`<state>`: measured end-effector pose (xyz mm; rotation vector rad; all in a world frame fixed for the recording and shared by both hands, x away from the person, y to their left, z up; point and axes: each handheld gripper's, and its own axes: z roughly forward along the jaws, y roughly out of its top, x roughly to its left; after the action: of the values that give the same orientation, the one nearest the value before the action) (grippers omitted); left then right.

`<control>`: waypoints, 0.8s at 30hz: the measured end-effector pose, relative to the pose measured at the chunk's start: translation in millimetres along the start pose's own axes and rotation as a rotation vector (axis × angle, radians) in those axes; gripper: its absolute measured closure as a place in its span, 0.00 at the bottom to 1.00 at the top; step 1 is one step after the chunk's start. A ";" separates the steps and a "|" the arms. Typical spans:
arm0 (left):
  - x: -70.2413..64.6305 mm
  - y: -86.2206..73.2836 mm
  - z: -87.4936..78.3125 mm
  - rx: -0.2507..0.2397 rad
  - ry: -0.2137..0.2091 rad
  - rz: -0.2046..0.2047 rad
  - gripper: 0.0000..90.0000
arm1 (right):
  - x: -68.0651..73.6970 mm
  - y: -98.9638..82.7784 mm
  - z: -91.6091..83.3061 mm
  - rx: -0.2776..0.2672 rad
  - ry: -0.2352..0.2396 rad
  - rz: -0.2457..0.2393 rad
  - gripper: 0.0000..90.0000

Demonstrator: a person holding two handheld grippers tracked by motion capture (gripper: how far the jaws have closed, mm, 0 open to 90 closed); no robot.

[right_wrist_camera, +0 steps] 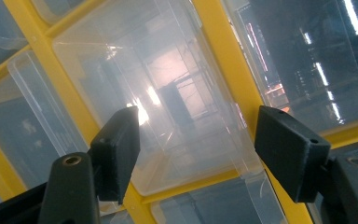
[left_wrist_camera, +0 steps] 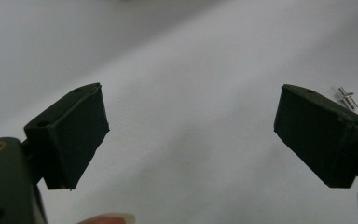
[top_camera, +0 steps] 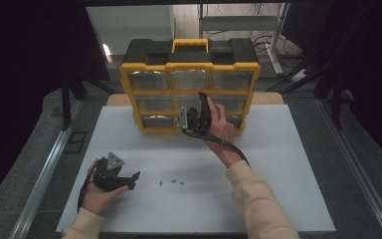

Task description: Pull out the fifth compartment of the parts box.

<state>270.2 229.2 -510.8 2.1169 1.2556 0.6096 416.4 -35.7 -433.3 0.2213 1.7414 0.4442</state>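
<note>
Left gripper [top_camera: 131,180]: rests low on the white table [top_camera: 278,199], jaws spread, empty; small metal pins [top_camera: 172,182] lie just to its right. Right gripper [top_camera: 199,107]: raised at the yellow organizer [top_camera: 129,84], jaws apart, clasping nothing, either side of a clear drawer [right_wrist_camera: 168,93] in the middle column.

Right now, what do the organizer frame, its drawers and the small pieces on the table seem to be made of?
Organizer frame: probably moulded plastic, yellow with a black top and a dull sheen.
Drawers: clear, glossy plastic; lights reflect on them and the inside shows through.
Small pieces: likely metal, since the two in the left gripper view are thin, silvery and shiny.
</note>
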 end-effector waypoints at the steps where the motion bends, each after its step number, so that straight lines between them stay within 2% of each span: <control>1: 0.1 -0.1 0.0 -0.001 0.000 -0.001 0.11 | 0.2 0.0 -0.1 0.001 -0.003 -0.001 0.36; 10: 0.1 -0.1 -0.1 -0.001 0.000 -0.001 0.11 | -1.2 0.2 -0.2 -0.006 -0.019 -0.018 0.47; 11: 0.0 0.0 0.0 0.000 0.000 0.000 0.11 | -0.3 0.5 0.0 -0.010 -0.025 -0.005 0.49; 22: 0.3 -0.3 -0.1 0.001 0.001 -0.001 0.11 | -1.1 0.2 -0.9 -0.012 -0.075 -0.051 0.67; 24: 0.3 -0.3 -0.1 0.001 0.001 -0.001 0.11 | -0.9 0.2 -1.1 -0.011 -0.084 -0.046 0.70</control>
<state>270.1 229.6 -510.9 2.1167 1.2575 0.6104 415.5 -36.1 -432.2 0.1894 1.6587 0.4052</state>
